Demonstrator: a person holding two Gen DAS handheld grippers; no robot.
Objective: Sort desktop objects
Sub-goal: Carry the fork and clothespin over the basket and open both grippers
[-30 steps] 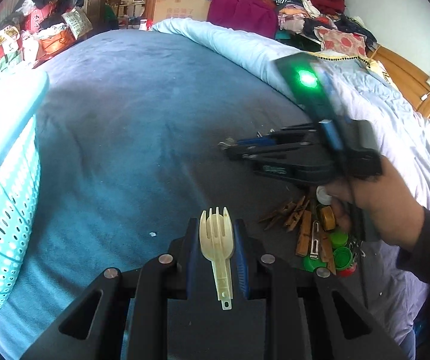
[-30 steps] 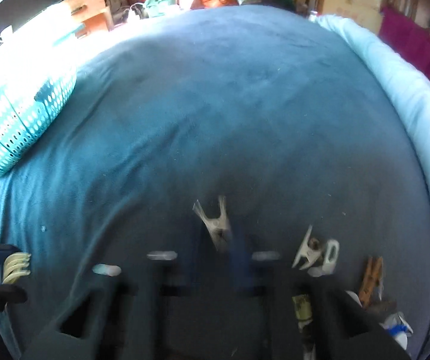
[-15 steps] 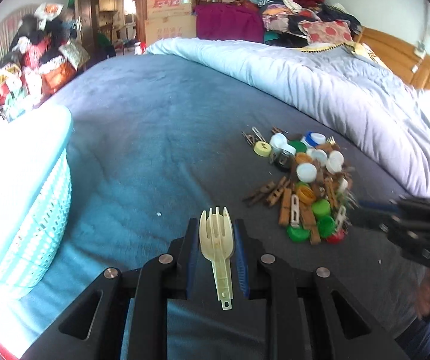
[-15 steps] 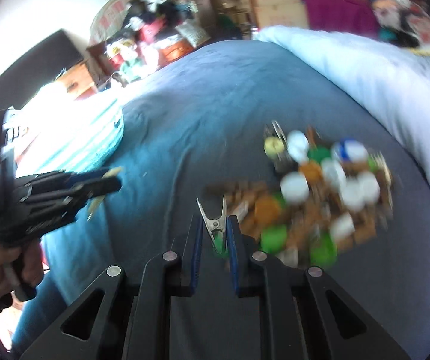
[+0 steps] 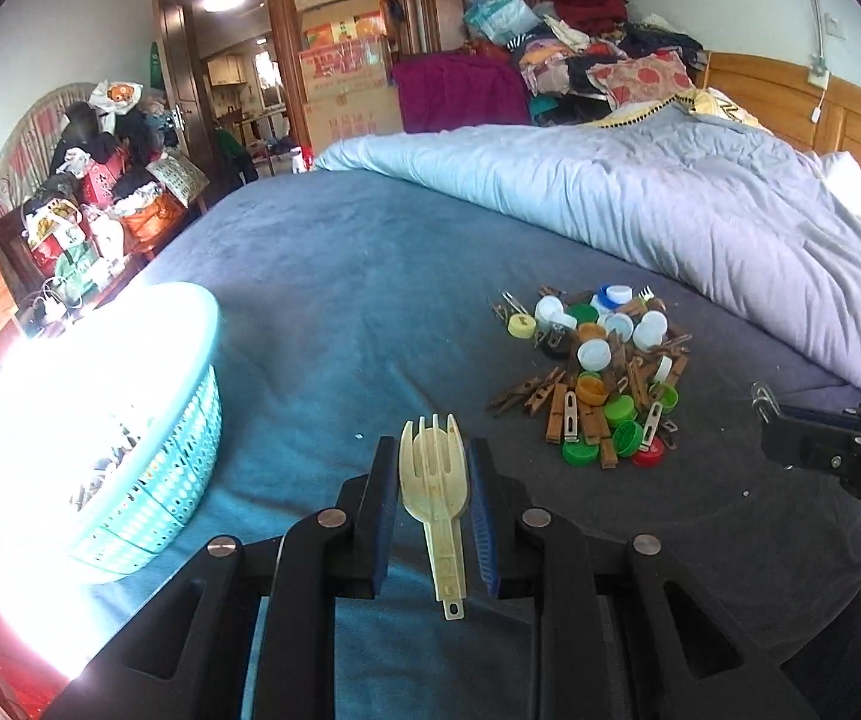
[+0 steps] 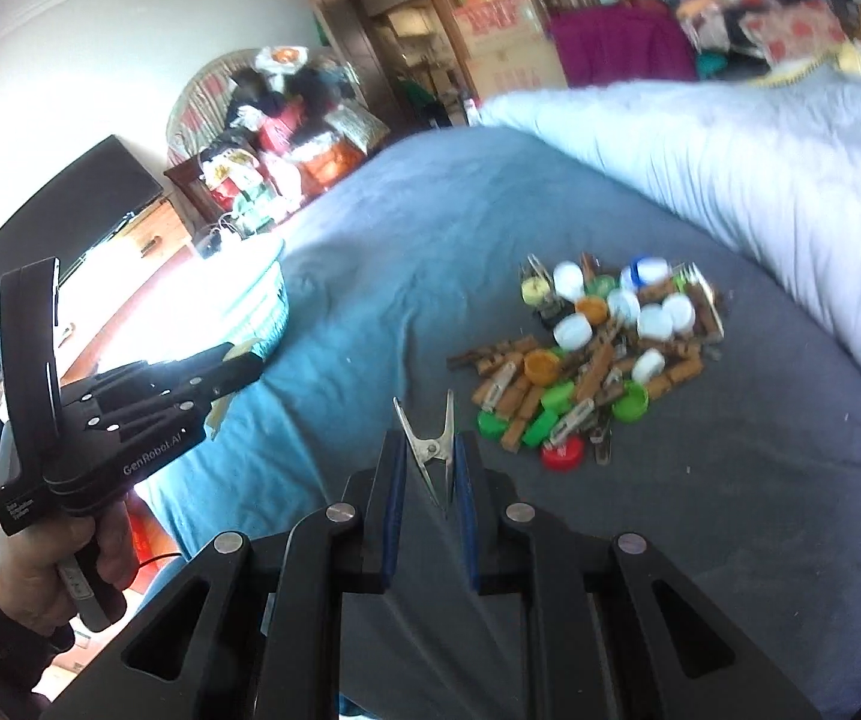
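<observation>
My left gripper [image 5: 433, 456] is shut on a cream plastic spork [image 5: 435, 495], tines pointing forward, held above the blue bed cover. My right gripper [image 6: 428, 450] is shut on a small metal clip [image 6: 428, 450], its handles splayed upward. A pile of bottle caps and wooden clothespins [image 5: 601, 378] lies on the cover ahead and to the right of the spork; in the right wrist view the same pile [image 6: 592, 360] lies just beyond the clip. The left gripper [image 6: 232, 366] shows at the left of the right wrist view, the right gripper [image 5: 772, 420] at the right edge of the left one.
A turquoise perforated basket [image 5: 148, 480] sits at the left on the bed, washed out by glare. A folded pale quilt [image 5: 700, 204] runs along the right. Past the bed's edges stand cluttered shelves, boxes and a dark screen [image 6: 70, 204].
Both grippers have risen and swung. The right gripper, which crossed in front of the left camera, now sits at its right edge. The basket has dropped lower left; the pile came into full view.
</observation>
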